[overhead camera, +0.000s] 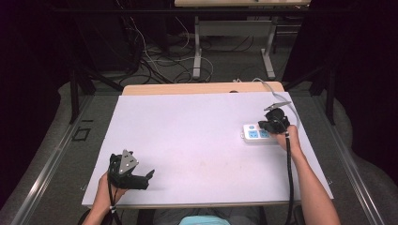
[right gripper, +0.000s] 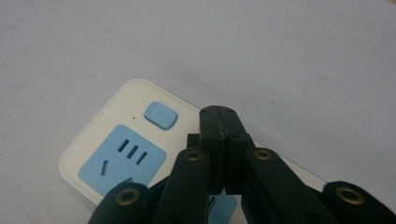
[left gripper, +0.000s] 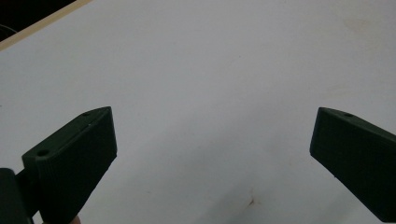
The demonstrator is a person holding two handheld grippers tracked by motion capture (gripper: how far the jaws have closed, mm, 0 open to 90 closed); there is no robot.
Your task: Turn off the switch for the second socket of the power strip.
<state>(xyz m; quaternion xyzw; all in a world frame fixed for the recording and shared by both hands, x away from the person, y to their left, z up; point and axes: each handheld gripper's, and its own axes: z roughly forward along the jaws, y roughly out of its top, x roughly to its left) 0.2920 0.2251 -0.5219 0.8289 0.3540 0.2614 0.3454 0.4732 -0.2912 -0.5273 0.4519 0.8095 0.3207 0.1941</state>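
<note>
- The power strip [overhead camera: 257, 133] lies flat on the white table [overhead camera: 197, 140], toward its right side and about halfway back, with its long side across the table.
- It is white, with light blue socket faces [right gripper: 122, 159] and a small light blue button [right gripper: 160, 115] near 1 end.
- The right gripper [overhead camera: 274, 123] is over the right-hand part of the strip; in the right gripper view its 2 jaws are pressed together with nothing between them, tips just beside the button. Whether the tips touch the strip cannot be told.
- A white cord [overhead camera: 270, 86] runs from the strip's area toward the back edge of the table.
- The left gripper [overhead camera: 149, 174] is at the near left of the table, well apart from the strip, jaws wide apart over bare table.
</note>
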